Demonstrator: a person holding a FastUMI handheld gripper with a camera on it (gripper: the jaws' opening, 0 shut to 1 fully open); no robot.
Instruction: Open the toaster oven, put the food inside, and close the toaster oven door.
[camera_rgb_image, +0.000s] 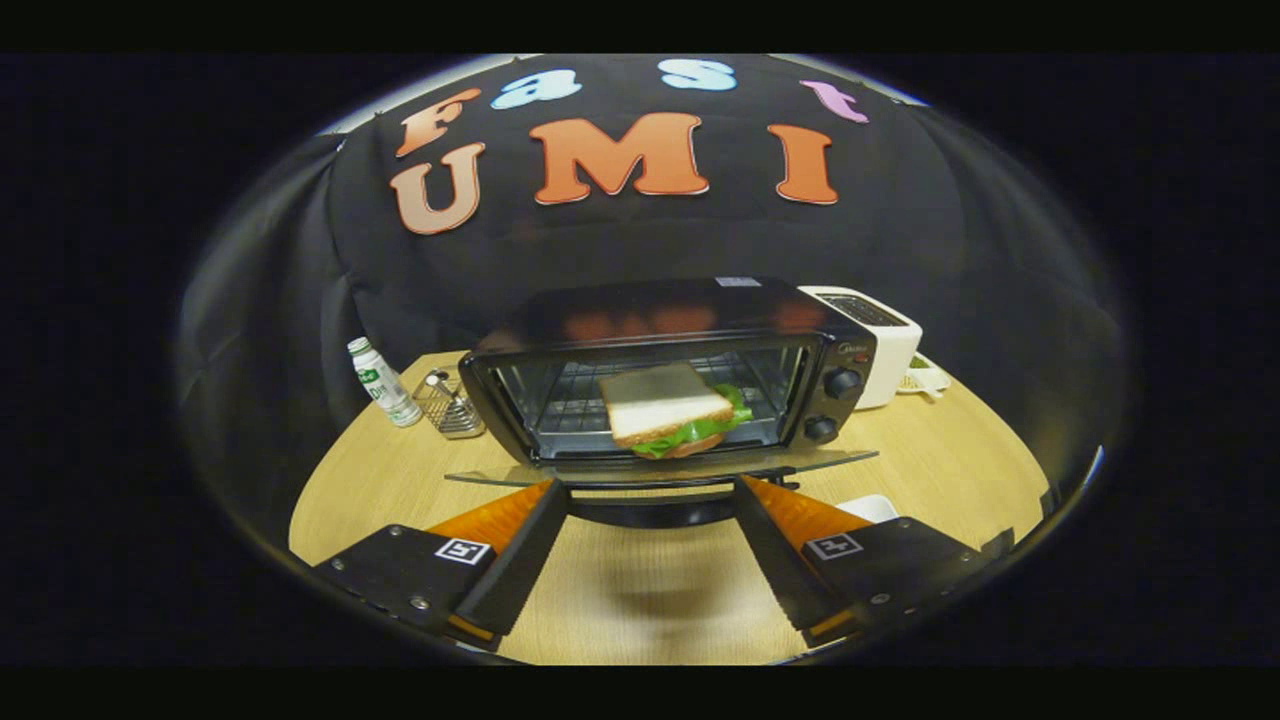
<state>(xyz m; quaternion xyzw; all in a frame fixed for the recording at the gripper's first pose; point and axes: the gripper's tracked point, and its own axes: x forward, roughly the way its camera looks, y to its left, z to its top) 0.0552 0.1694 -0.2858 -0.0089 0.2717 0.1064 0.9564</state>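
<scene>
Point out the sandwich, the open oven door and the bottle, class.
sandwich (668, 400), gripper view, on its top bread slice.
oven door (660, 470), gripper view, on the lowered glass panel.
bottle (384, 384), gripper view, on its labelled body.

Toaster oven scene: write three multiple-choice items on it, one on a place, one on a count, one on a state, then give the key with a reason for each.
1. Where is the sandwich?
A. On the wire rack inside the toaster oven
B. On the wooden table beside the bottle
C. Between the gripper's fingers

2. How many round knobs show on the oven's front panel?
A. One
B. Two
C. Four

3. What state is the oven door in?
A. Shut
B. Folded down open
C. Taken off

Key: 1 A, the sandwich sits on the rack, beyond the open door. 2 B, one knob sits above the other on the panel. 3 B, the glass door lies flat, its handle just ahead of the open, empty gripper.
</scene>
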